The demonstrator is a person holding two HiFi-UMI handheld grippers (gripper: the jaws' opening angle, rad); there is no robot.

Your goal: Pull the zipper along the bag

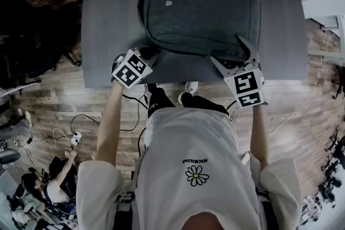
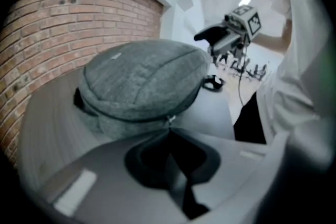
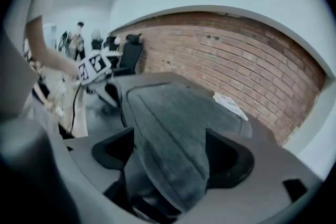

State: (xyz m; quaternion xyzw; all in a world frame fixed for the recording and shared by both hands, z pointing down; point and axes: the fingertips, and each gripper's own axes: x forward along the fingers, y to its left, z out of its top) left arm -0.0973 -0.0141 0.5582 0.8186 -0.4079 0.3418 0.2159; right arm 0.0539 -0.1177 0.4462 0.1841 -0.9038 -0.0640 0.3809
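Brick wall (image 3: 236,60), plank floor (image 1: 59,99) (perhaps wood), grey table (image 1: 118,19).

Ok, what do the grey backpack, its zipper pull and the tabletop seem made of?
Grey rectangular backpack: woven fabric, probably synthetic, matte, with a speckled heathered surface. Small zipper pull: likely metal, from its pale glint; too small to be sure. Dark grey tabletop: smooth matte board, perhaps laminate; no grain shows.

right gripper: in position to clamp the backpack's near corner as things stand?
Likely yes: the right gripper has its jaws open, with the backpack corner already between them and nothing else in the gap.
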